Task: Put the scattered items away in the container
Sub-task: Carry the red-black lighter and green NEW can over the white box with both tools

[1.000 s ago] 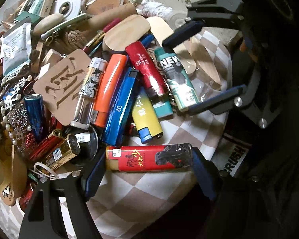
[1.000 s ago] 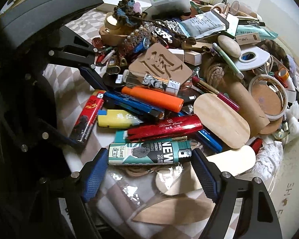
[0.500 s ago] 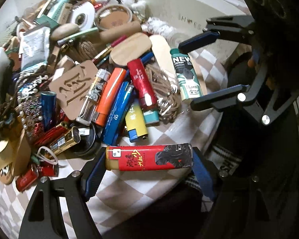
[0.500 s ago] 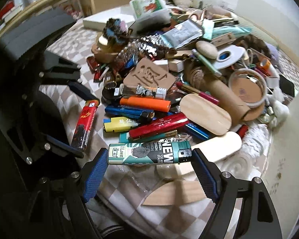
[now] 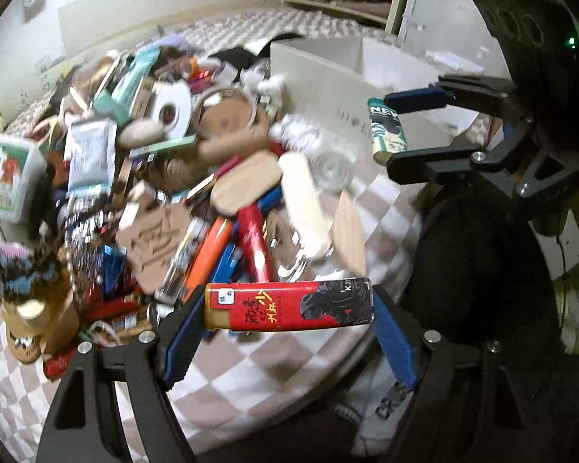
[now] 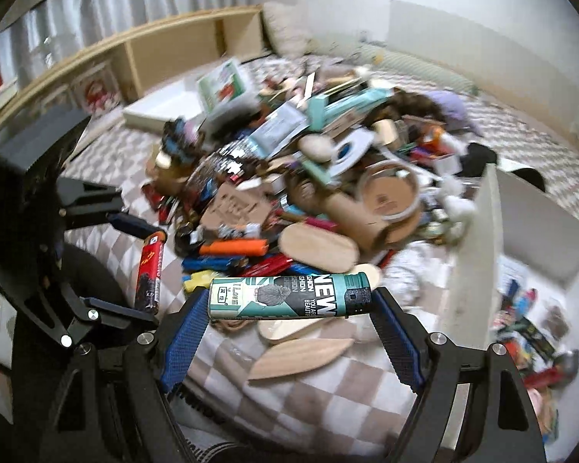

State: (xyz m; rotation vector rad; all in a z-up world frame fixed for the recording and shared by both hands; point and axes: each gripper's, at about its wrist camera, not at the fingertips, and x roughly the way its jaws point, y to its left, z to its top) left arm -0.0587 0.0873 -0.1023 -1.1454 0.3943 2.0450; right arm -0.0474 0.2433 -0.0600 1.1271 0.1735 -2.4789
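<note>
1. The left gripper (image 5: 289, 310) is clamped end to end on a red lighter (image 5: 289, 305), jaws spread wide to span its length; the right gripper (image 6: 289, 301) holds a teal lighter (image 6: 289, 296) the same way, lifted clear of the pile (image 6: 289, 193)
2. The container, a white box (image 6: 471, 254), stands at 3 o'clock in the right view, its near wall just beside the teal lighter's cap end; some items already lie inside it at 4 o'clock
3. Risk: each lighter is pinched only at its two small ends, so a quick swing or a roll of the wrist could let one pivot out and drop back on the checked cloth (image 5: 251, 378)
4. Risk: the teal lighter sits close to the box wall, and carried across too low it could knock the rim and twist out of the pads
5. Risk: both grippers head for the same box; in the left view the right one sits at 2 o'clock over the box, so the two could collide if the left follows at once
6. Against the earlier frames, both lighters are higher and the pile looks smaller and further off; the right gripper has swung from the pile toward the box
7. The blur makes it hard to say, but the pile itself seems undisturbed
</note>
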